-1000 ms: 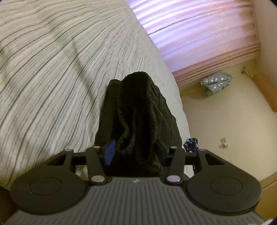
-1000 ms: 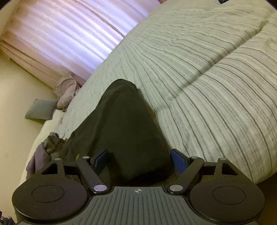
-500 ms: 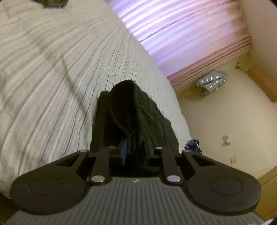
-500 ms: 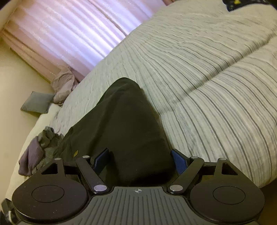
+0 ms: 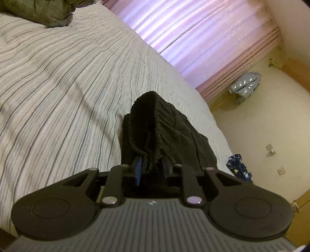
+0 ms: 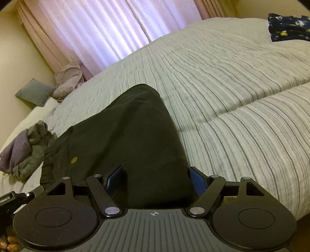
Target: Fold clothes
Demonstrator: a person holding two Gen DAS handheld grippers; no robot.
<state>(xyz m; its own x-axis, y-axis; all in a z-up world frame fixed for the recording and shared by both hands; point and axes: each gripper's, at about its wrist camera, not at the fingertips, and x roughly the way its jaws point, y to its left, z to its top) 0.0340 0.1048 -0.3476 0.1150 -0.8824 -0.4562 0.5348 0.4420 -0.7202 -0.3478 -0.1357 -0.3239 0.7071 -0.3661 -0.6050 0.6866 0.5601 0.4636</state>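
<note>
Left wrist view: the left claw (image 5: pixel 150 166) was drawn in tight and pinched the gathered elastic waistband of the black garment (image 5: pixel 155 131). The cloth bunched between the blue pads and ran straight away from the claw toward the far side of the striped bed (image 5: pixel 58 87). Part of the garment draped off to the right, toward the bed's edge.

Right wrist view: the right claw (image 6: pixel 155 177) was spread wide. The smooth end of the black garment (image 6: pixel 126 135) lay between its fingers, touching neither pad as far as the view showed. This claw was not gripping.

The garment lay on the bed in a long band, its long axis in line with each claw's forward direction. A brass-coloured button (image 6: pixel 74 160) showed on the left part of the cloth, near the right claw.

Judgement: the left claw held one end and the right straddled the other, so the next move depends on the right claw closing on its end. Whether a fold was being set up or had just been laid down could not be told from these views.

Other items: a grey crumpled pile (image 6: pixel 25 153) at the left bed edge, a dark printed garment (image 6: pixel 288 26) at the far right, a grey-green garment (image 5: pixel 38 11) at the far left.
</note>
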